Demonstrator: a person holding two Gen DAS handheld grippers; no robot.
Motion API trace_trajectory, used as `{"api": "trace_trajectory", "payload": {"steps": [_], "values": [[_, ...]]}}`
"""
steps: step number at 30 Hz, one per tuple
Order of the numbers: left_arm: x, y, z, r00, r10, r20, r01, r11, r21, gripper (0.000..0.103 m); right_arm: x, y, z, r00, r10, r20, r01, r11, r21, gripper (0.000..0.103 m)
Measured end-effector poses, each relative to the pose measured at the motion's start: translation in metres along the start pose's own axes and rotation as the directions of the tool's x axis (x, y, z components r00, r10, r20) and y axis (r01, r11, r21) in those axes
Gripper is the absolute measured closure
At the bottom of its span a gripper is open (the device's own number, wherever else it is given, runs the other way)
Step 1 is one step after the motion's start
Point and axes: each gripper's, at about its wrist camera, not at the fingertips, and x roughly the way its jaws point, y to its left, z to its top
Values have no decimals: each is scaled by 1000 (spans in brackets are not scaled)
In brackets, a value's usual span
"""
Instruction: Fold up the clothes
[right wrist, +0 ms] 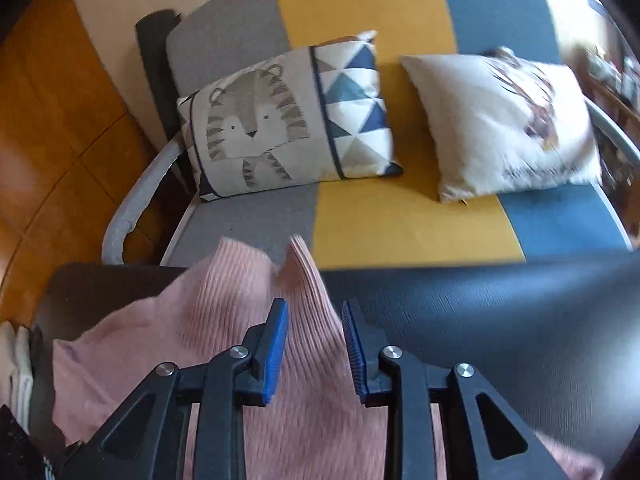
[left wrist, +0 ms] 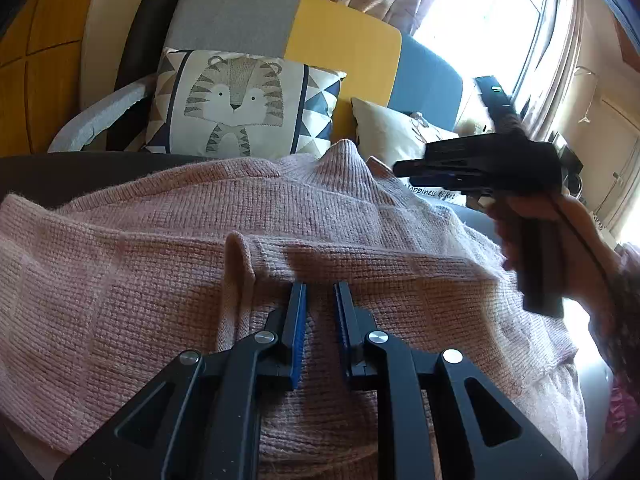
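Observation:
A pink knit sweater (left wrist: 168, 280) lies spread over a dark table (left wrist: 60, 176), with one layer folded across it. In the left wrist view my left gripper (left wrist: 320, 294) sits low on the sweater at the fold's edge, its jaws narrow and shut on the knit. A raised ridge of fabric (left wrist: 240, 252) stands just left of it. The right gripper (left wrist: 404, 174), in a person's hand (left wrist: 576, 240), hovers above the sweater's far right corner. In the right wrist view my right gripper (right wrist: 314, 310) is open over the sweater (right wrist: 168, 320), its pads clear of the cloth.
Behind the table stands a sofa (right wrist: 400, 208) in grey, yellow and blue, with a tiger cushion (right wrist: 256, 132) and a cream cushion (right wrist: 480, 120). Bare dark table top (right wrist: 500, 320) lies right of the sweater. A bright window (left wrist: 480, 20) with curtains is at the right, wooden floor (right wrist: 60, 140) at the left.

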Motion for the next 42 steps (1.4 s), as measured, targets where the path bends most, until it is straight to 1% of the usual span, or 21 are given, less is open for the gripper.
{"api": "trace_trajectory", "payload": {"steps": [3,6,12,14,15,18,21,24,26,29,33,35,37,39,40,42], "values": [[0,1,0,1000,-7,5,7,1000,-7,87,17,4,8,999,-22,-37,20,999,-43,74],[-1,1,0,1000,-12,9,12,1000,-13,87,31,7,12,998,-6,-69,2,998,-70,74],[-1,1,-1,1000,-16,13,16,1000,-16,87,41,15,7,999,-29,-41,25,994,-105,75],[-1,1,-1,1000,-16,13,16,1000,-17,87,41,17,5,999,-31,-35,27,993,-111,83],[-1,1,-2,1000,-16,13,16,1000,-17,87,41,18,5,999,-26,-35,22,994,-108,90],[-1,0,-2,1000,-16,13,16,1000,-17,87,36,20,6,999,-24,-32,21,997,-70,97],[0,1,-1,1000,-17,12,17,1000,-18,87,25,21,6,1000,11,-4,-11,1000,-29,98],[0,1,-1,1000,-14,10,14,1000,-16,87,9,20,5,996,83,28,-84,996,36,98],[0,0,-1,1000,-12,9,12,1000,-15,87,-8,20,1,989,139,56,-144,986,85,98],[1,-1,-1,1000,-8,7,8,1000,-13,87,-39,24,-7,973,211,93,-220,970,105,98],[2,-1,-1,1000,-7,4,7,1000,-13,87,-85,30,-32,952,278,129,-287,956,65,98],[2,-1,-1,1000,-6,2,6,1000,-13,87,-103,31,-52,942,305,140,-315,947,55,98],[2,-1,-1,1000,-6,1,6,1000,-13,87,-120,33,-78,933,328,148,-335,942,26,98],[3,-2,-1,1000,-4,1,4,1000,-12,87,-131,35,-106,934,324,150,-326,945,-13,98],[3,-2,-2,1000,-3,1,3,1000,-11,87,-133,34,-122,940,309,146,-306,951,-40,98],[3,-2,-2,1000,-1,0,1,1000,-9,87,-123,33,-151,963,239,127,-231,970,-76,98]]}}
